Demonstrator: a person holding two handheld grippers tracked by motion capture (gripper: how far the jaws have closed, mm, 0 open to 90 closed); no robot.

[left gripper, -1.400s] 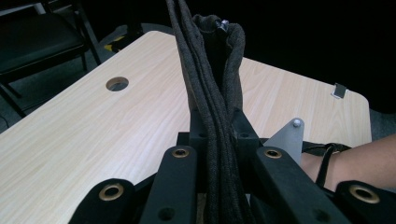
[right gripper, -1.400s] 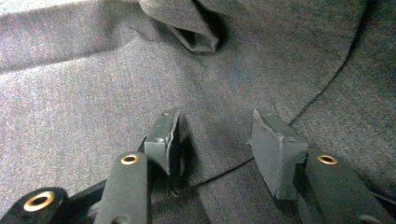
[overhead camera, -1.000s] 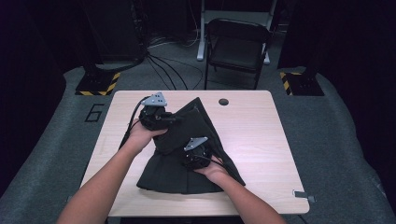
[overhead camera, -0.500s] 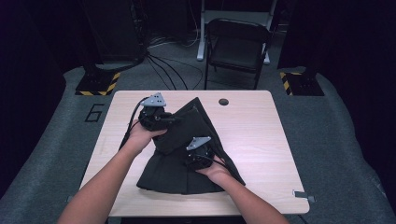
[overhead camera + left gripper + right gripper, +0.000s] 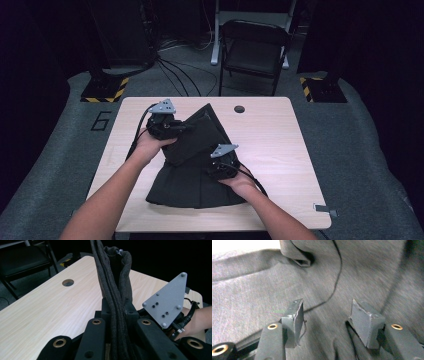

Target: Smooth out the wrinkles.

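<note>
Garment [image 5: 192, 170] lies on table [image 5: 280, 150], centre-left of frame. Left gripper [image 5: 172, 127] at its upper left edge, right gripper [image 5: 220, 167] on its lower middle. Table hole [image 5: 239, 109] upper right of garment. Chair [image 5: 255, 50] behind table, top centre.

a: dim room, grey carpet [image 5: 360, 150], pale wood table [image 5: 280, 140] with a round hole [image 5: 239, 109].
b: noted. black folding chair [image 5: 252, 50] behind it, cables [image 5: 175, 70] on floor, yellow-black striped bases [image 5: 105, 90].
</note>
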